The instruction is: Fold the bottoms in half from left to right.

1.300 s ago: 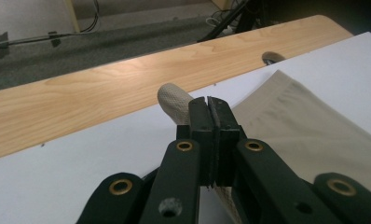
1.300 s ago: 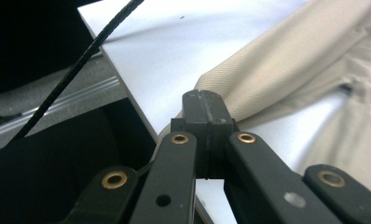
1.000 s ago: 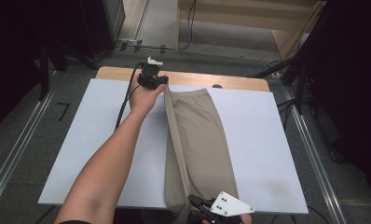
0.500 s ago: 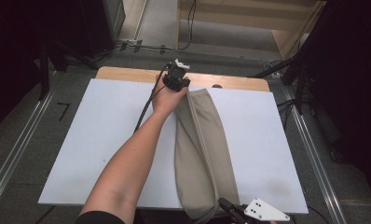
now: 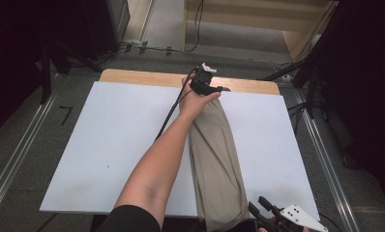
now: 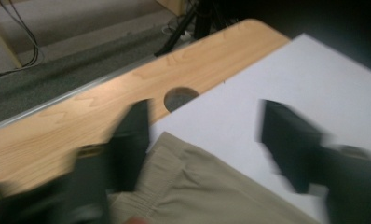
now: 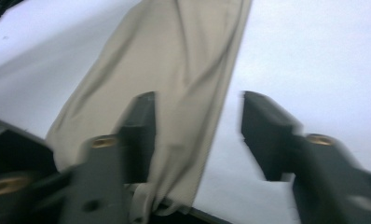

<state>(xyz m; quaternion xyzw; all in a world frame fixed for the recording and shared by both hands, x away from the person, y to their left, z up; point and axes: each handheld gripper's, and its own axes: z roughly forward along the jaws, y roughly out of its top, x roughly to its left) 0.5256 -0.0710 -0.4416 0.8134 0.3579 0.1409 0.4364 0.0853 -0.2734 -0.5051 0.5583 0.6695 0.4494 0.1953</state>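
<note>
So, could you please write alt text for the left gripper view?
Two open, motion-blurred black jaws of the left gripper frame the waistband end of khaki trousers lying on a white board. Beyond it runs a wooden table edge with a round hole.

Folded khaki trousers (image 5: 214, 164) lie lengthwise on white board (image 5: 108, 145); left gripper (image 5: 207, 84) at far end, right gripper (image 5: 265, 215) at near edge.

overhead forward-down, gripper views close, sharing trousers (image 5: 214, 154)
</note>
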